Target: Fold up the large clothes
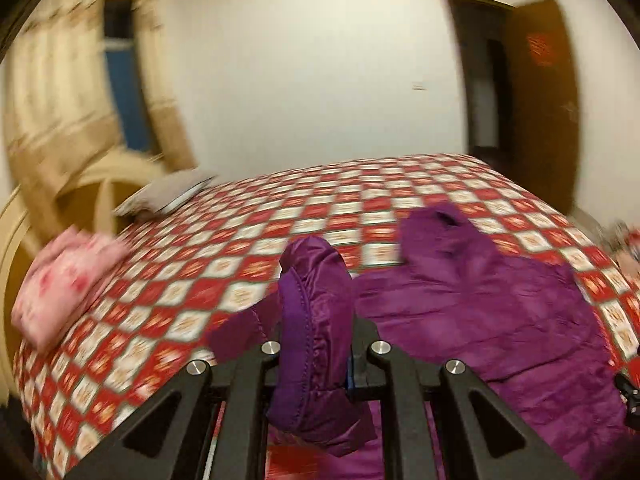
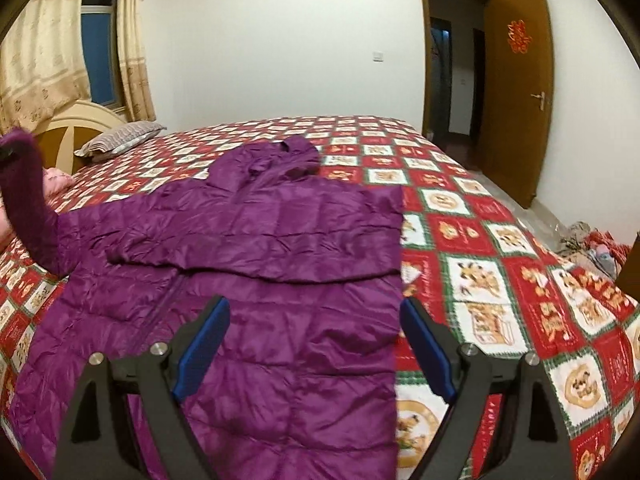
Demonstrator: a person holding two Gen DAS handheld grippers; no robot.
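We have the purple jacket (image 2: 256, 280) spread on the bed (image 2: 480, 248), its sleeve (image 1: 316, 320) pinched in our left gripper (image 1: 320, 344) and raised. Our right gripper (image 2: 316, 344) hovers spread over the body. We should lay the sleeve flat across the chest, avoiding bunching

A bed covered by a red-and-white checked quilt (image 2: 500, 240) fills the room, with a grey pillow (image 2: 120, 138) and a pink folded cloth (image 1: 68, 280) at its far left by the headboard (image 2: 68, 132), curtains (image 2: 36, 52) behind, and a brown door (image 2: 520, 92) open at the far right.
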